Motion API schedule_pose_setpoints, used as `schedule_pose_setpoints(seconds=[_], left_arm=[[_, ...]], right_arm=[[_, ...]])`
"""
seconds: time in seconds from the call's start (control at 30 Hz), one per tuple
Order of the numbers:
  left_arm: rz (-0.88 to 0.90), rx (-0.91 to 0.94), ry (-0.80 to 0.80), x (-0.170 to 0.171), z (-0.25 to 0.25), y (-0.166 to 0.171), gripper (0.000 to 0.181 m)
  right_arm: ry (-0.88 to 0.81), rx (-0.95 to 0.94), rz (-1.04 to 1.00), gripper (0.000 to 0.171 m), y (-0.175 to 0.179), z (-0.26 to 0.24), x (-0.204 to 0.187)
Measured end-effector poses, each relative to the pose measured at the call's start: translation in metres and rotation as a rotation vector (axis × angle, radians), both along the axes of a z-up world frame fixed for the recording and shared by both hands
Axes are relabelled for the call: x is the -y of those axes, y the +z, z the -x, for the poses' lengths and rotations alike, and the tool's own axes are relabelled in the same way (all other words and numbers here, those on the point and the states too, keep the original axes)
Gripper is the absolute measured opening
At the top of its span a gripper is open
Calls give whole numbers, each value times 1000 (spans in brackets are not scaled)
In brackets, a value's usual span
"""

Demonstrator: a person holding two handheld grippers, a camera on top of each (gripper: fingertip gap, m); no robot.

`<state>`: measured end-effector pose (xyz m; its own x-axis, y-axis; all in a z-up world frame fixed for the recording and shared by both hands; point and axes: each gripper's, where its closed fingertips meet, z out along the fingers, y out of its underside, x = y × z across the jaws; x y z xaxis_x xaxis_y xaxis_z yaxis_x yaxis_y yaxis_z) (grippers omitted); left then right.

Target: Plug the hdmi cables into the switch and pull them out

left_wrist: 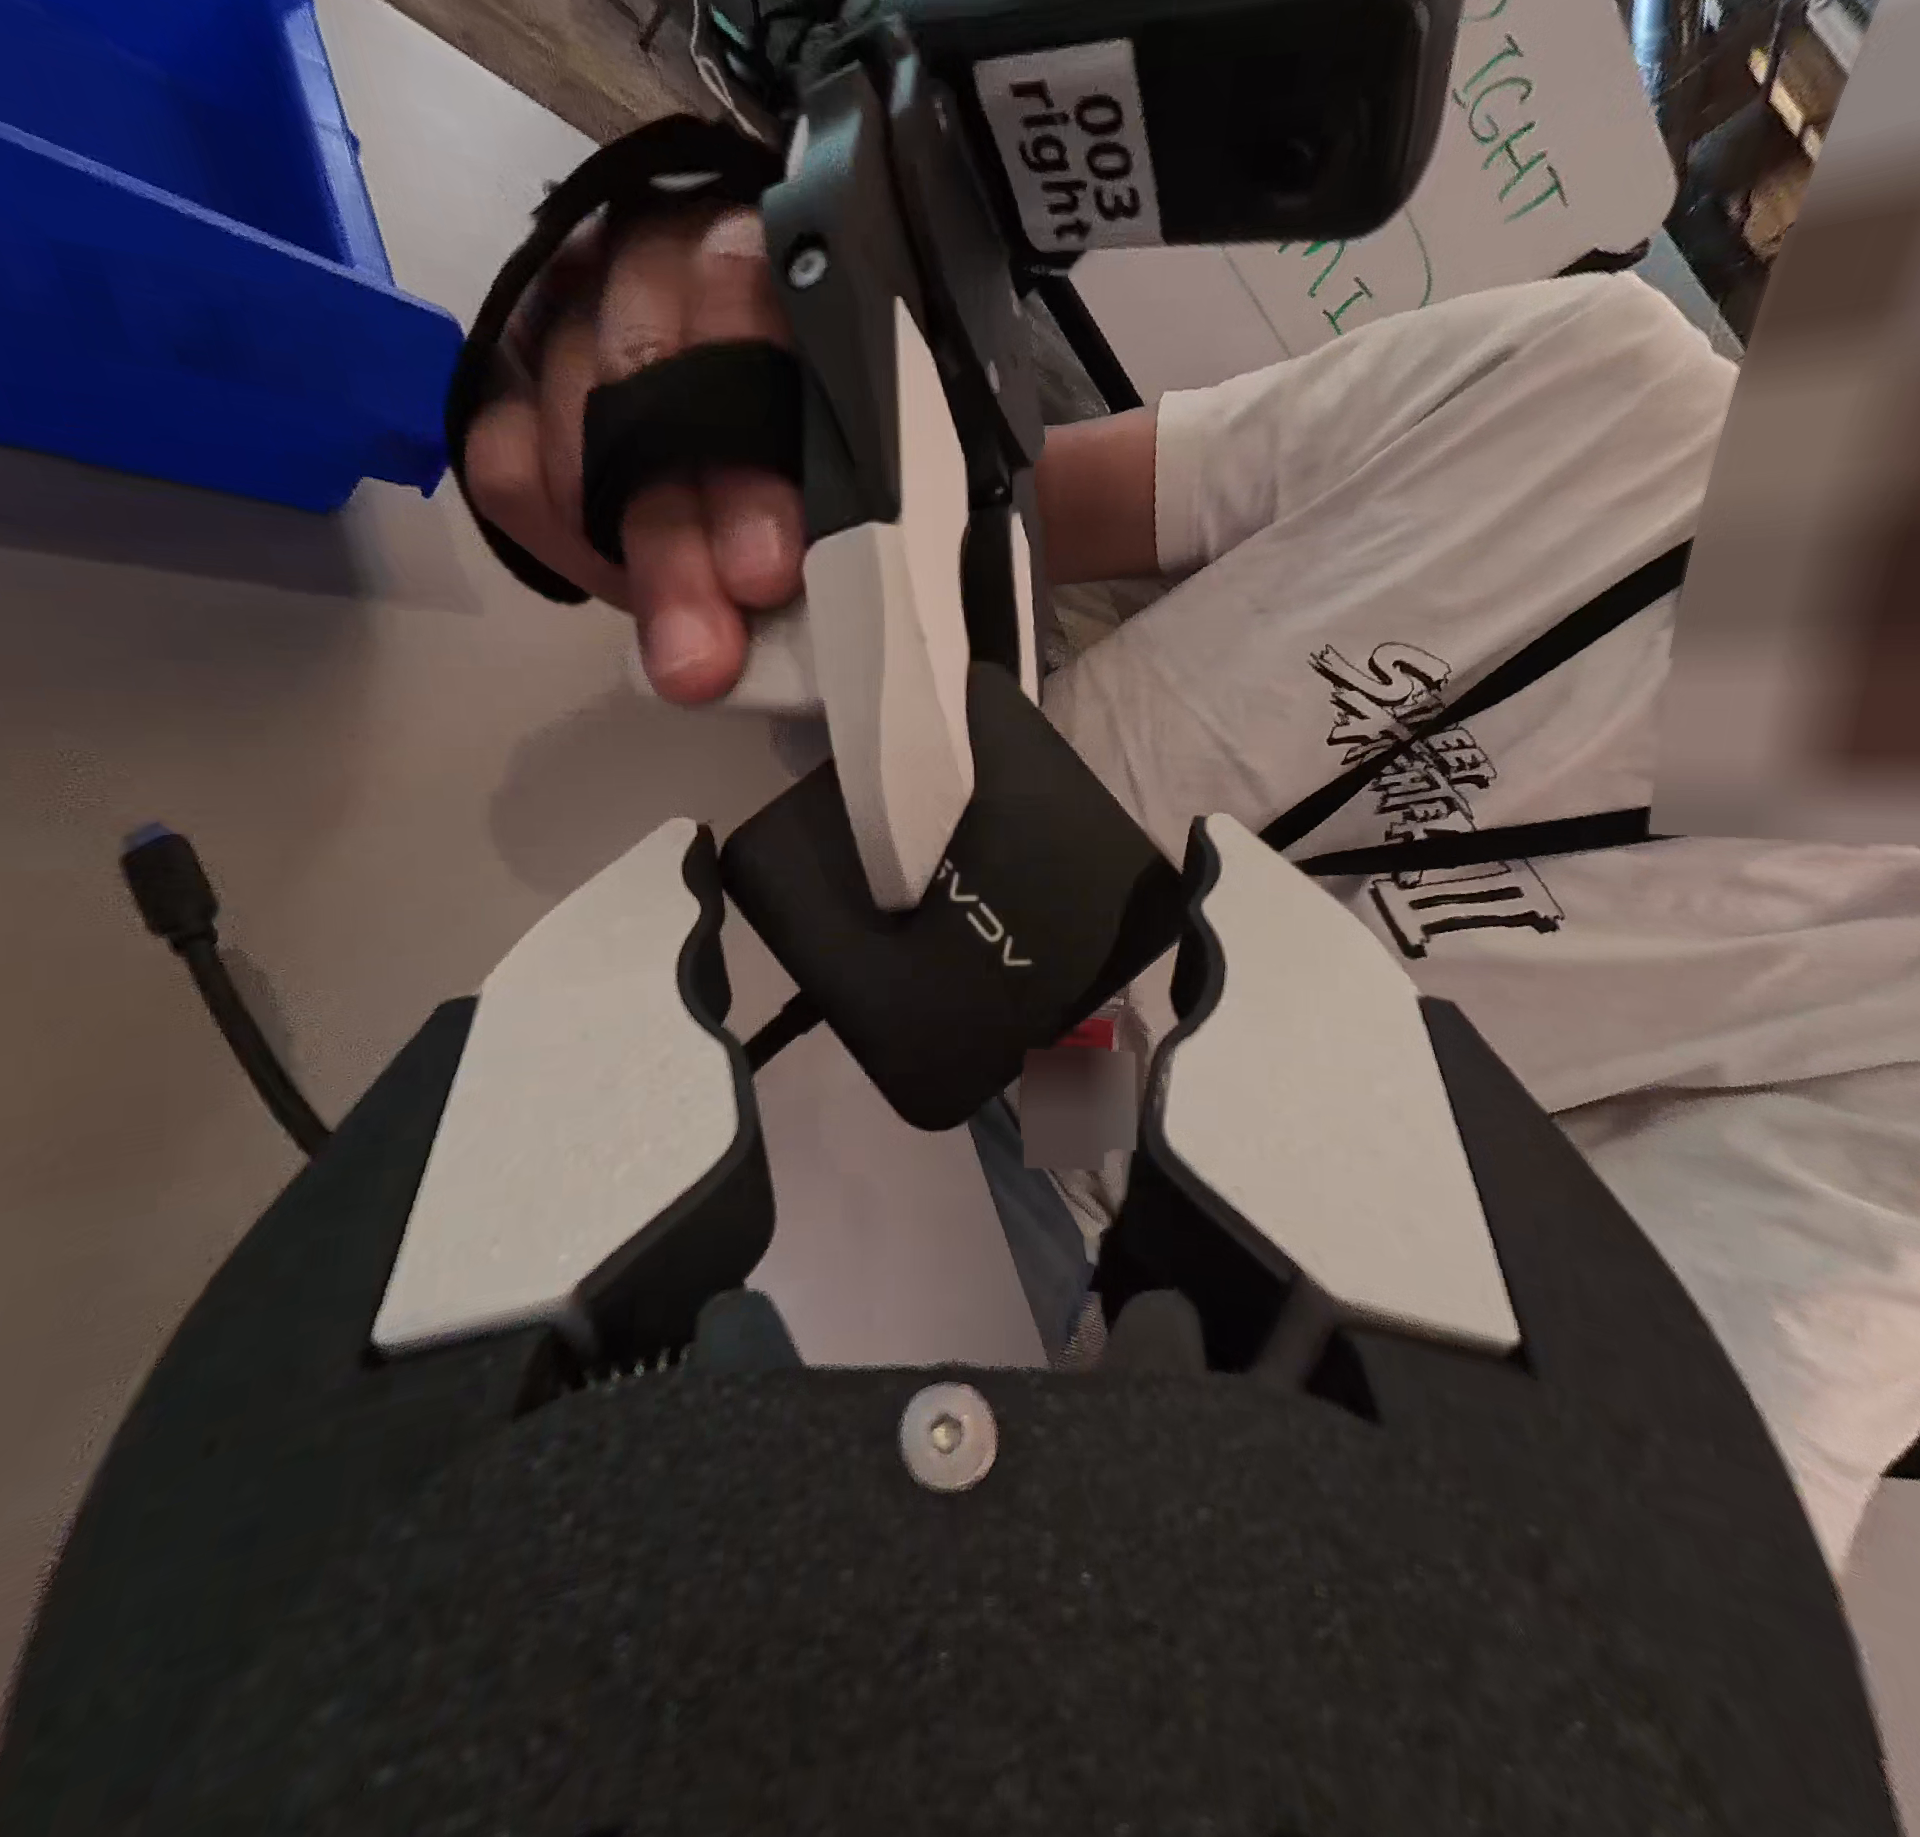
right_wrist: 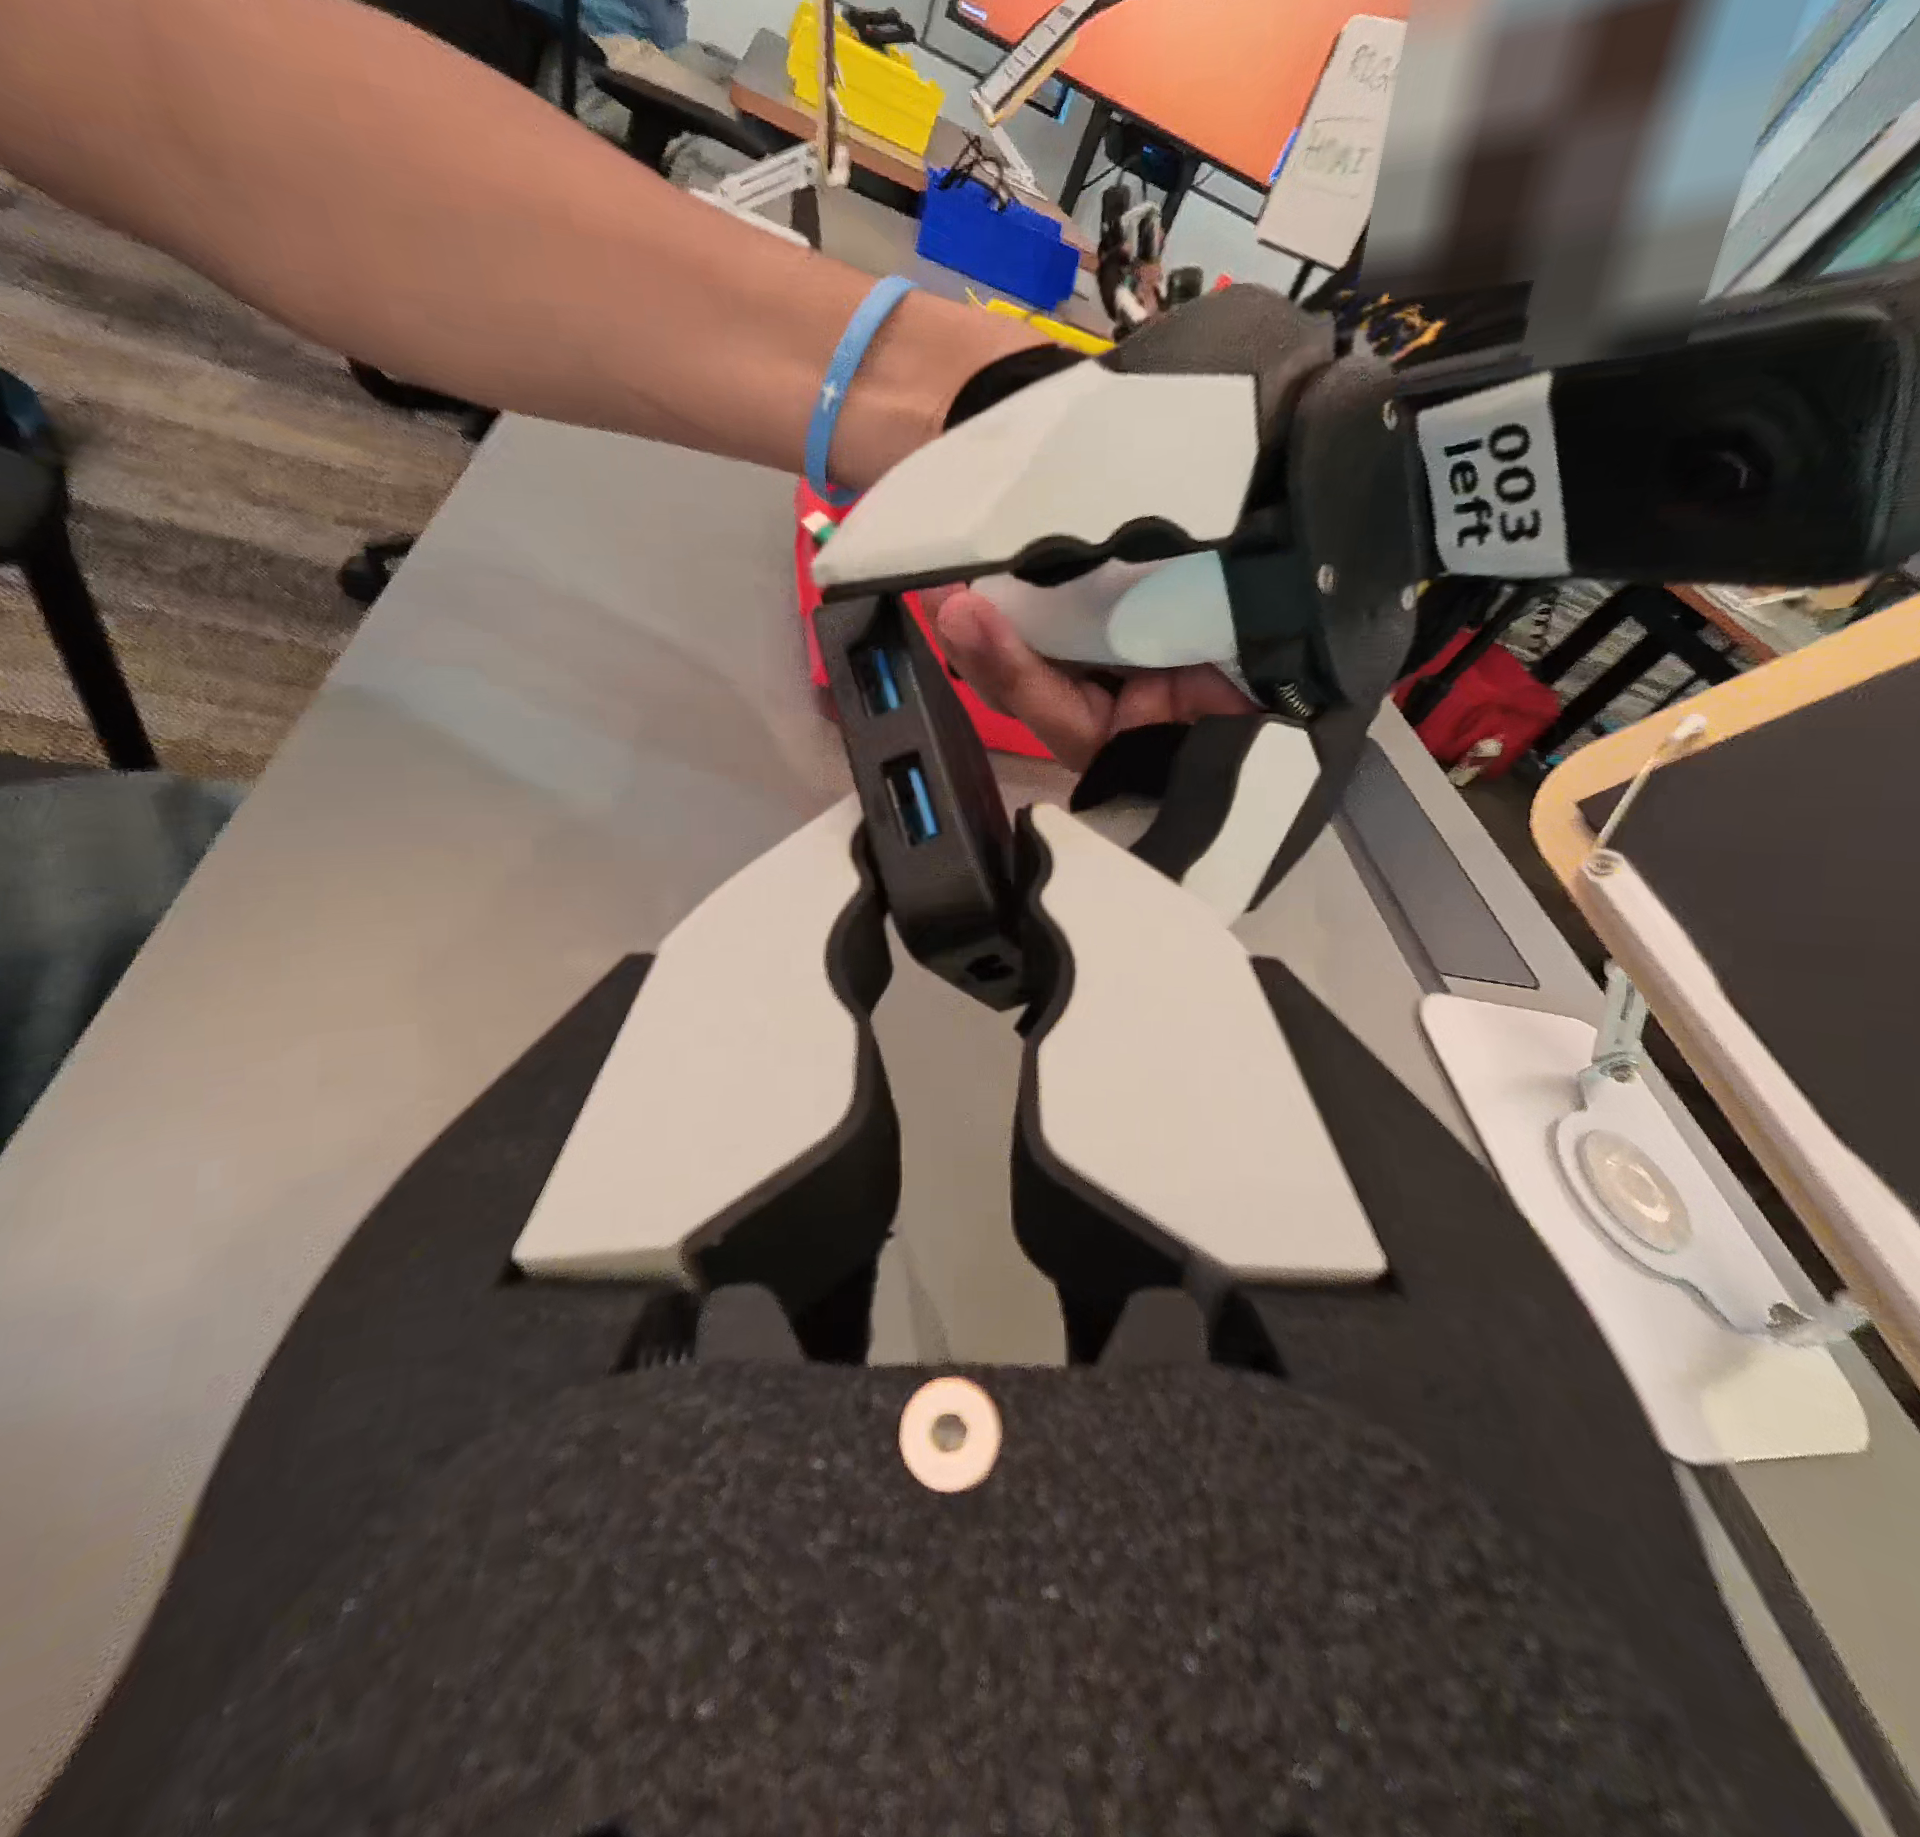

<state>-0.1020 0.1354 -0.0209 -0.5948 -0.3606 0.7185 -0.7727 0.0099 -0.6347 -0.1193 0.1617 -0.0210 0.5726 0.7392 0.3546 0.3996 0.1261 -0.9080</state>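
Switch (right_wrist: 930, 800): small black box, rigid shell, rounded corners, smooth matte faces. Judged light and stiff; smoothness makes it liable to slip or twist under a pinch, so hold is best across the two broad flat faces, clear of the port edge. The thin pigtail cord (left_wrist: 774, 1029) leaving one corner is soft and should not carry load.

Position: switch is lifted clear of the desk (right_wrist: 499, 707), tilted, suspended between both tools. Narrow edge with two blue ports faces the right wrist camera.

Right gripper (right_wrist: 951, 914): jaws pinching the lower end of the switch across its broad faces, tips nearly together with only the body's thickness between them. In the left wrist view the same white fingers (left_wrist: 904, 748) come down onto the switch's top face.

Left gripper (left_wrist: 951, 852): jaws spread wide, one on each side of the switch, corner of the box sitting in the gap. In the right wrist view its upper fingertip appears to touch the switch's far end, but contact cannot be confirmed from these angles.

One HDMI cable (left_wrist: 171, 899) lies loose on the desk well to the left, plug free and unconnected. Blue bin (left_wrist: 177, 229) sits behind it.

Judgement: no cable seated yet; plugging not begun.
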Motion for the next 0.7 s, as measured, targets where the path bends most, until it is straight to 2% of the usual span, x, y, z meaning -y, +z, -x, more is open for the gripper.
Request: schedule_pose_setpoints(seconds=[0.07,0.1,0.13,0.17,0.33,0.5,0.63,0.7], left_arm=[[9,-19,18,-1,-7,0,83],[32,-5,25,-3,-9,6,76],[55,13,38,-8,-10,13,50],[38,30,80,-16,-12,17,49],[-216,159,336,-51,-7,16,48],[-450,363,447,-39,17,15,51],[-730,501,499,-30,26,2,53],[-811,552,535,-27,27,3,53]], right_arm=[[-9,11,-1,19,-4,-8,1],[2,4,3,16,-5,-10,2],[-2,-10,16,15,-5,-14,2],[-4,-39,17,14,-3,-17,2],[55,-174,-8,14,15,-25,11],[125,-277,0,14,27,-28,17],[122,-242,29,14,19,-25,14],[93,-175,54,14,10,-21,9]])
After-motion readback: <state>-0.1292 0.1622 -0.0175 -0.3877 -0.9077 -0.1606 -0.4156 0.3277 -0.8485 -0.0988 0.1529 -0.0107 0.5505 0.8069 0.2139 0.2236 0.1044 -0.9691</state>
